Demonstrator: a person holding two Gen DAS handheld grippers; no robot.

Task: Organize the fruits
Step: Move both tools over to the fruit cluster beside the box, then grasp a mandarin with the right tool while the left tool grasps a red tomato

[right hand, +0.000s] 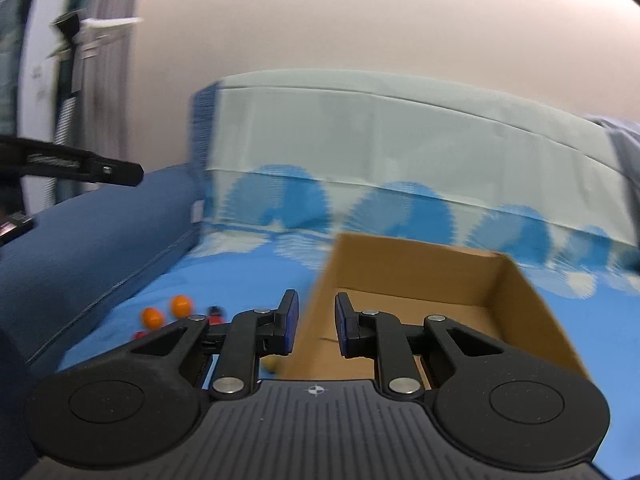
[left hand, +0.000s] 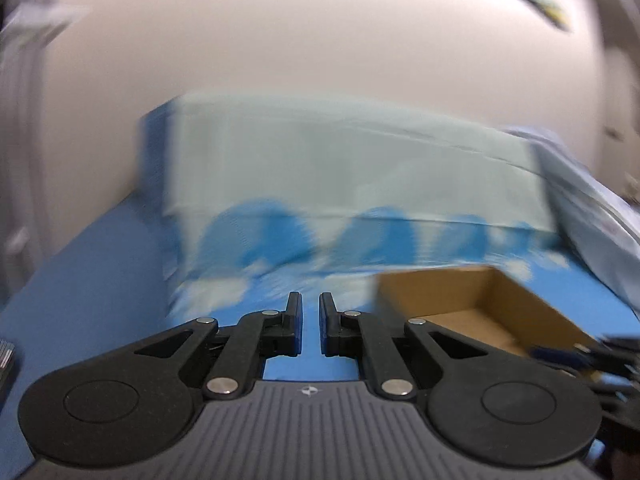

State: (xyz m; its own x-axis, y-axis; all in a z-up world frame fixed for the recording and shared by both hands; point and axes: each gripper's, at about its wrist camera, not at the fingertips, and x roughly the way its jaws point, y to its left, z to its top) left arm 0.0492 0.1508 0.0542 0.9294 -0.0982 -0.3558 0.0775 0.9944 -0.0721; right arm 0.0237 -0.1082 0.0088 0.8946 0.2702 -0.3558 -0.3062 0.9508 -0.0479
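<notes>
An open, empty-looking cardboard box (right hand: 420,300) sits on the blue sheet, straight ahead of my right gripper (right hand: 316,300). Its fingers stand over the box's near left wall, shut, with a small gap and nothing in it. Left of the box lie two small oranges (right hand: 152,317) (right hand: 179,305), small red fruits (right hand: 216,314) and a yellowish fruit (right hand: 271,363), partly hidden by the fingers. My left gripper (left hand: 311,300) is shut on nothing, above bare sheet, with the box (left hand: 480,312) to its right. The left view is blurred.
A pale green folded quilt (right hand: 380,140) with blue prints lies across the back of the bed (left hand: 80,280). A dark blue cushion (right hand: 92,232) runs along the left side. The wall (right hand: 320,12) is behind, and grey bedding (left hand: 592,208) is at the right.
</notes>
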